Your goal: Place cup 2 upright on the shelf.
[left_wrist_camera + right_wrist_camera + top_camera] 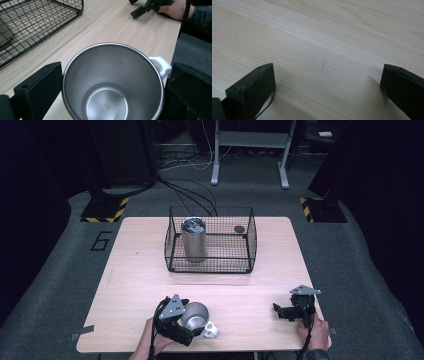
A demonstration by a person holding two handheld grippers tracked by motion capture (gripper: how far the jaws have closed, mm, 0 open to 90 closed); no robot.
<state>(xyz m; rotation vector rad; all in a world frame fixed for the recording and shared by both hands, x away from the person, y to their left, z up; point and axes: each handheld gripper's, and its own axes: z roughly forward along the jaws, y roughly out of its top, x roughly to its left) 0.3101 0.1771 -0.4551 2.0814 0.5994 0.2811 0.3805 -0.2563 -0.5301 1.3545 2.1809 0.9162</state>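
Left gripper (pixel 192 320) has its jaws closed around the open-topped stainless steel mug with a white handle (pixel 112 82), upright near the light wooden table's (pixel 250 305) front edge, likely bound for the black wire basket (pixel 210 240). Right gripper (pixel 285 311) rests wide open, empty, out of the way.

The room around is dark, nearly black at the edges of the high view, while the table (pixel 150 270) sits evenly lit from overhead. Shadows are soft and short; the wire basket (pixel 210 265) casts only a faint one. The steel mug (pixel 112 82) carries a dull sheen inside, no hard glare, and its rim stays sharp. In the right gripper view the black jaws throw soft shadows on the wood, and the far grain goes a little hazy.
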